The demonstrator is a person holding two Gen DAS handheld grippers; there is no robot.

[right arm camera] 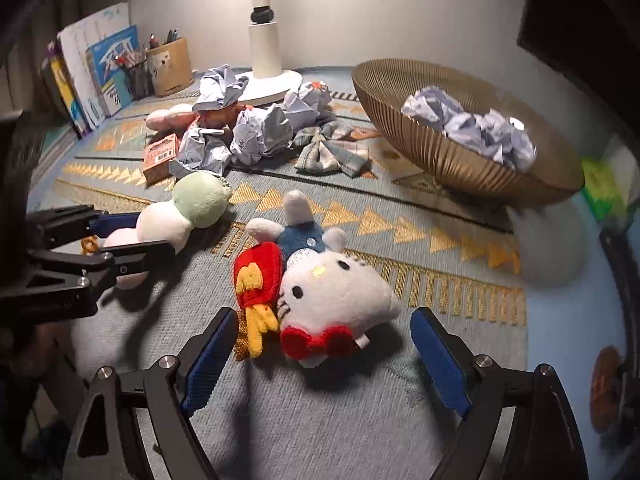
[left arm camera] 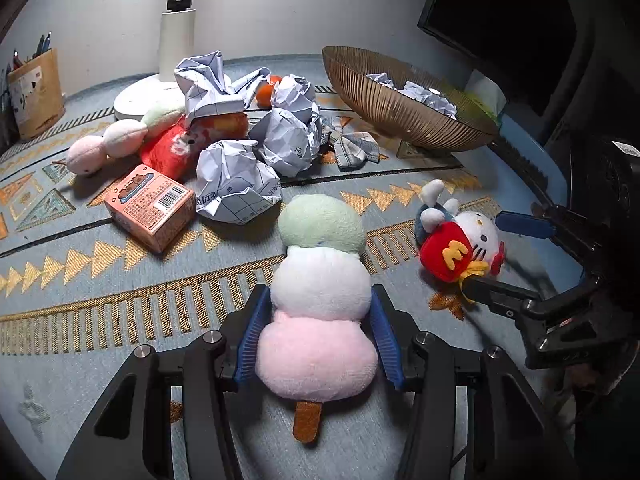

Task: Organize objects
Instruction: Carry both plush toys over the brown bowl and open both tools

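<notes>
Left wrist view: I have my left gripper (left arm camera: 318,330) closed onto the dango plush (left arm camera: 320,300), blue pads pressing its white and pink balls from both sides; its brown stick points back toward the camera.
Dango plush: lies on the patterned mat (left arm camera: 100,280), green end toward the paper balls (left arm camera: 256,160), well short of the bowl (left arm camera: 404,116).
Right wrist view: my right gripper (right arm camera: 320,350) is spread wide around the cat plush (right arm camera: 320,292), neither pad touching it.
Cat plush: on its back, head and red bow nearest me, a red fries pouch at its side; it lies in front of the bowl, apart from it.
Bowl: ribbed, gold-brown, with crumpled paper already inside.
Left of the bowl: loose paper balls, a plaid bow (right arm camera: 332,152), an orange box (left arm camera: 150,206), a second dango plush (left arm camera: 108,144), a lamp base (left arm camera: 140,96).
Far left of the bowl: a pen cup (right arm camera: 170,66).
</notes>
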